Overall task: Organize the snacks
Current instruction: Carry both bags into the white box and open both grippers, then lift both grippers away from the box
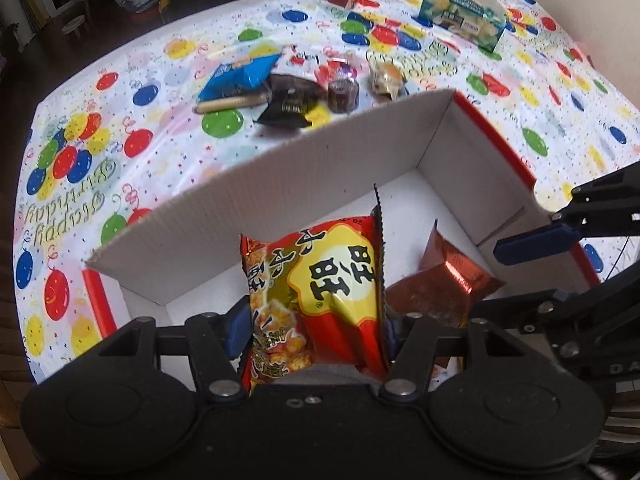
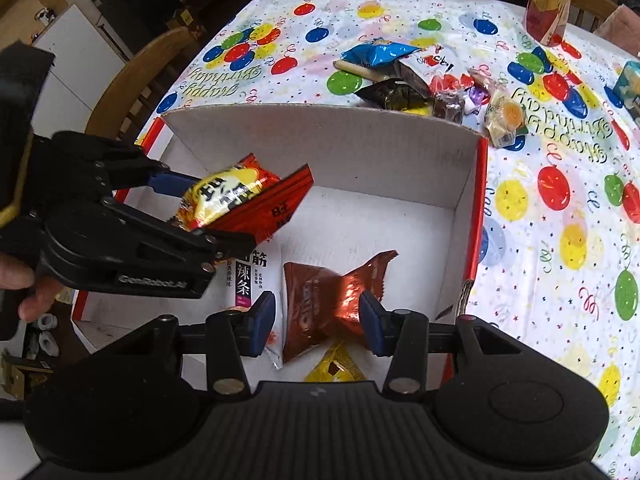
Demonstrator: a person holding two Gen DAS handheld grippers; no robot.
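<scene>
**Snack bag held over the box**

On the left, the left gripper [image 2: 224, 216] was clenched on a red and yellow snack bag [image 2: 240, 200], pinching it near one end. The bag hung in the air above the open cardboard box [image 2: 340, 140], over its left part and not touching the floor. Seen from the right wrist, its long axis ran from the jaws up and to the right, the crimped free end pointing towards the far wall of the box.

The bag looked light, puffed and soft, with a glossy, probably slippery film; the contents seemed likely to crush, so a hold on the flat sealed edge seemed safer than on the belly.

Further right, a white packet [image 2: 256, 280] and a brown foil packet [image 2: 332, 300] lay on the box floor, a yellow one [image 2: 336, 368] nearer the camera. The right gripper [image 2: 316, 320] hovered over them with jaws released, holding nothing. More snacks [image 2: 420, 80] waited on the balloon tablecloth [image 2: 560, 200] beyond the box.
</scene>
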